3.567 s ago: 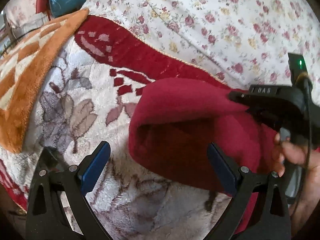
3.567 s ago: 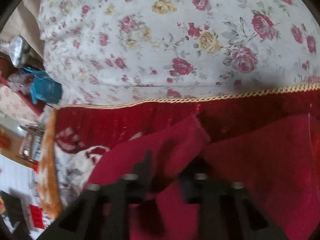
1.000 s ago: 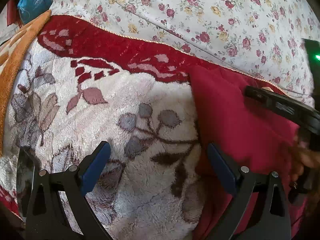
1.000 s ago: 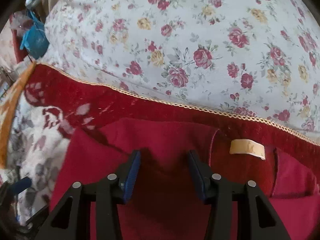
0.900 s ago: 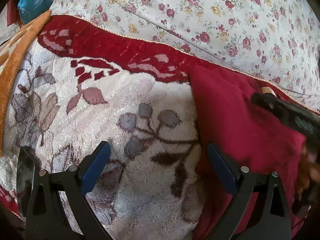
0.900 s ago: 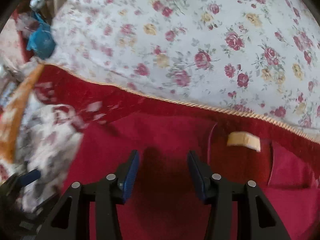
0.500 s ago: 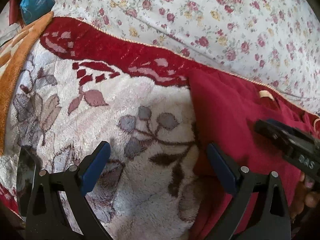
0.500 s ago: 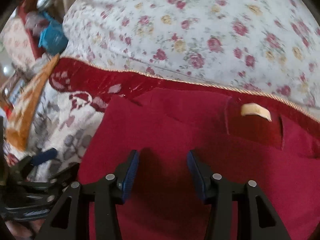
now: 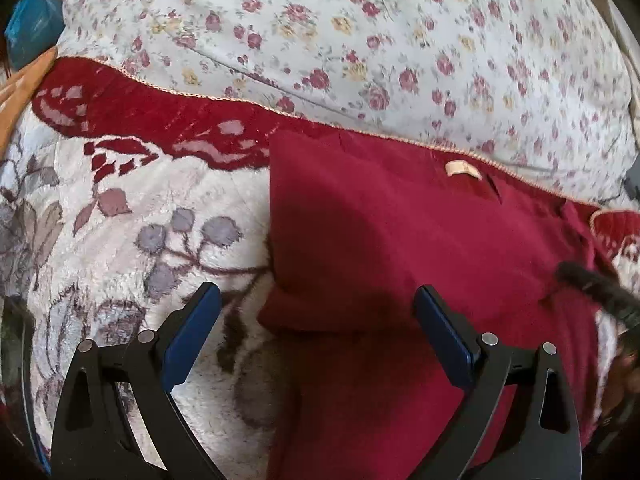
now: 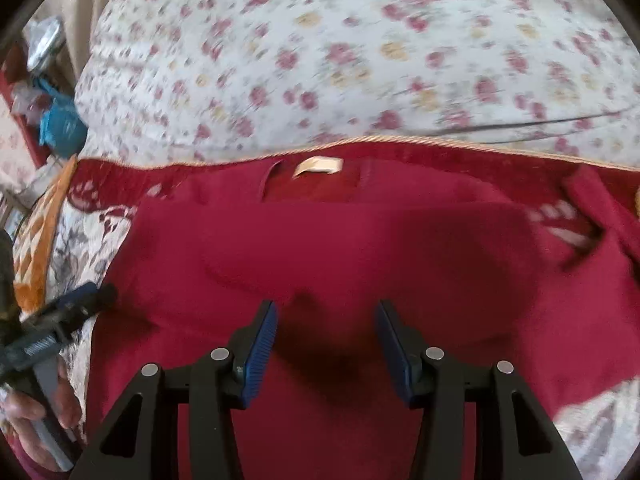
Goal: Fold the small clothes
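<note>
A dark red garment [image 9: 392, 240] [image 10: 320, 248] lies spread on a fleecy floral blanket [image 9: 120, 240], its left side folded inward and its beige neck label [image 9: 462, 169] [image 10: 318, 166] at the far edge. My left gripper [image 9: 318, 320] hovers open over the garment's folded left edge, nothing between its blue pads. My right gripper [image 10: 326, 340] hangs open above the middle of the garment, holding nothing. The left gripper [image 10: 68, 308] also shows at the left of the right wrist view, held by a hand [image 10: 40, 404]. A red sleeve [image 10: 600, 208] trails off to the right.
A white quilt with small roses [image 9: 360, 40] [image 10: 360, 60] rises behind the blanket's dark red border [image 9: 140, 108]. An orange patterned cloth [image 10: 36, 248] lies at the left. A blue bag [image 10: 60, 124] and clutter sit beyond the bed's far left corner.
Both grippers have shifted to the right across the garment, the right one much further. The right gripper has let go of the fold it held earlier; the garment now lies flat with its label in view.
</note>
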